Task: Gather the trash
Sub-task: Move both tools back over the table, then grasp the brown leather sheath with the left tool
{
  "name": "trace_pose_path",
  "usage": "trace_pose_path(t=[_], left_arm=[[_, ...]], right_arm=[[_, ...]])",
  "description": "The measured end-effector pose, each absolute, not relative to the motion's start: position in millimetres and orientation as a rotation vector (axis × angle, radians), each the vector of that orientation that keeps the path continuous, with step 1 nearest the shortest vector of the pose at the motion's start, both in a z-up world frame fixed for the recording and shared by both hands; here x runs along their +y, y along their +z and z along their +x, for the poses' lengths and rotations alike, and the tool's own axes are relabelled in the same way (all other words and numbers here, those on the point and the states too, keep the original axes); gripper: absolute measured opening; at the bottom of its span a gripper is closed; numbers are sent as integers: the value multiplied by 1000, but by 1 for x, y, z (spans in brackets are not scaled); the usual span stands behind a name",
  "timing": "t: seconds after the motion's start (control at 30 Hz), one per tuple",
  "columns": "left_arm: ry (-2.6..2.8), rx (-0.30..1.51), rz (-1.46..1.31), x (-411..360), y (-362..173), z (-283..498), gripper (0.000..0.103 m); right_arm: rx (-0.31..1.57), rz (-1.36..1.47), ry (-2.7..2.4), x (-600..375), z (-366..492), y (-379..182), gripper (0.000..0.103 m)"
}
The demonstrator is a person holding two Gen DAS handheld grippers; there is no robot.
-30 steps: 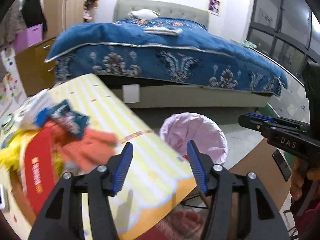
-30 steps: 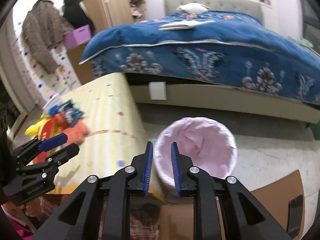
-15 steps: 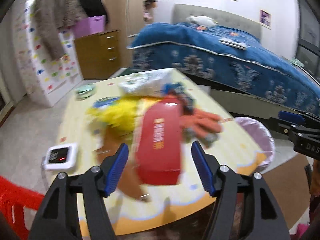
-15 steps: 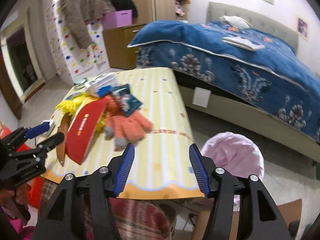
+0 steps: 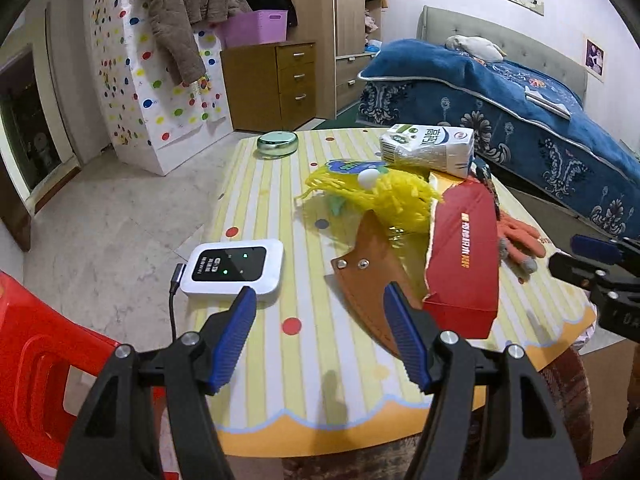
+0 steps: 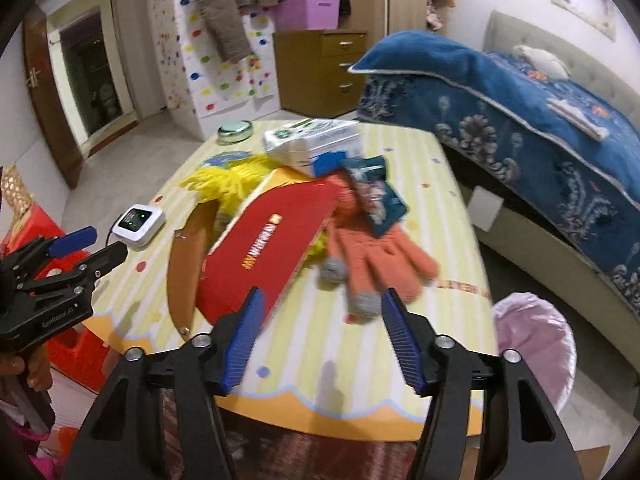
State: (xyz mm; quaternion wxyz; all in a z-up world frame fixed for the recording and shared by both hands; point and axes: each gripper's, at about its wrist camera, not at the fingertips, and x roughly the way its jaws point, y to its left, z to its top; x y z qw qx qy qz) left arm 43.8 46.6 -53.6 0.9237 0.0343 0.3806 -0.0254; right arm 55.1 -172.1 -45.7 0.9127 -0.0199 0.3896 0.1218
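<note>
Both grippers gape wide, nothing gripped: red box [image 6: 264, 256] just beyond right gripper [image 6: 322, 340], right of left gripper [image 5: 320, 340]; right jaws closing slightly.

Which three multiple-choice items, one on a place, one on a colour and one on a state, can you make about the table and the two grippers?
1. Where does the pink-lined bin stand?
A. on the table
B. on the floor beside the table
C. on the bed

2. What colour is the long flat box?
A. red
B. green
C. white

3. How do the jaws of the right gripper stand?
A. shut on the glove
B. shut on the box
C. open, with nothing between them

Answers:
1. B, the bin shows below the table edge, on the floor.
2. A, its top is red with yellow print.
3. C, the blue pads stand apart over the table, short of the orange glove.
</note>
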Motion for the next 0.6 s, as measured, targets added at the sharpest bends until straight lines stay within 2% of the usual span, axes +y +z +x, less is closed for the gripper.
trace_pose_path(t=[0.13,0.2,0.27,0.3,0.43,0.53,0.6], left_arm=[[-48,785,76,48,-57,46,66],[-44,790,71,51,-59,48,66],[-40,792,72,53,-60,50,66],[-38,793,74,53,-61,51,66],[-39,797,64,59,-63,56,66],[-27,800,55,64,-65,58,66],[-21,803,51,68,-66,60,66]], right_arm=[[829,-57,267,-155,68,-53,60],[845,-66,265,-148,75,-57,69],[855,-71,263,-142,81,-61,71],[856,-74,258,-138,84,-63,77],[837,-100,248,-120,92,-63,79],[829,-105,230,-108,101,-63,86],[827,-109,198,-101,107,-64,87]])
